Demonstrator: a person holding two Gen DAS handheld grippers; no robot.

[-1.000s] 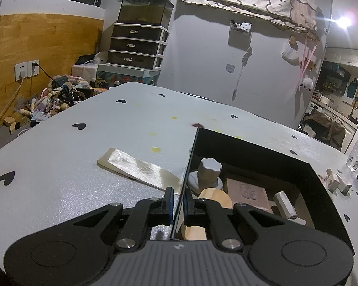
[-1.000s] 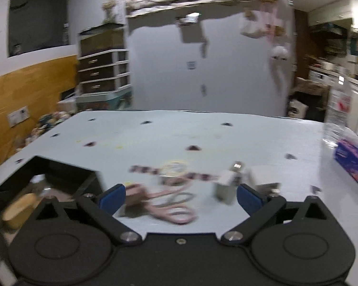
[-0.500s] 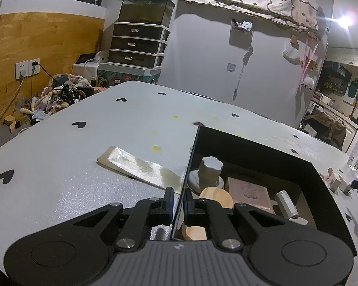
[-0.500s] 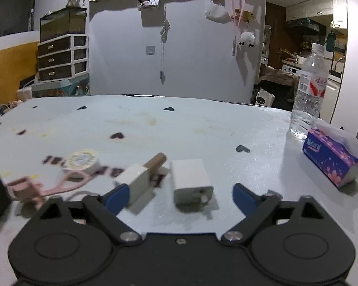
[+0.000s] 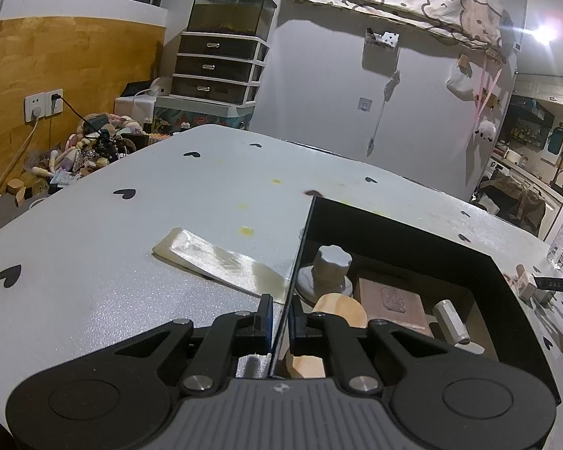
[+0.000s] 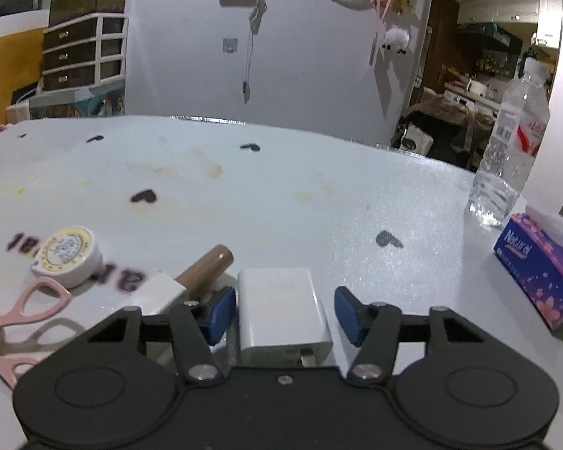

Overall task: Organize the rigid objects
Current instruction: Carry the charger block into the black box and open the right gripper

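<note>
Four or five bits already in the box [image 5: 424, 240]: grey knob [image 5: 332, 262], wood disc [image 5: 341, 309], brown tile [image 5: 392, 302], small cylinder [image 5: 450, 320], maybe more hidden underneath. Left gripper [image 5: 280, 317] pinched shut on the box's left wall, looks like just holding it steady. Right gripper [image 6: 279, 307] with jaws wide apart around the charger [image 6: 281, 309], left pad near its side, nothing squeezed yet. So probably about halfway.

Left to clear: charger, brown tube [image 6: 206, 268] with a white block [image 6: 157, 294] beside it, round tin [image 6: 66, 255], pink scissors [image 6: 22, 318]. Flat pale strip [image 5: 217, 260] lying just outside the box too.

White table [image 6: 281, 195] with black hearts and yellowish stains. Water bottle [image 6: 510, 150] and tissue pack [image 6: 536, 266] off to the right. Drawers [image 5: 217, 63] with a tank on top, toy pile on the floor, dim cluttered room.
</note>
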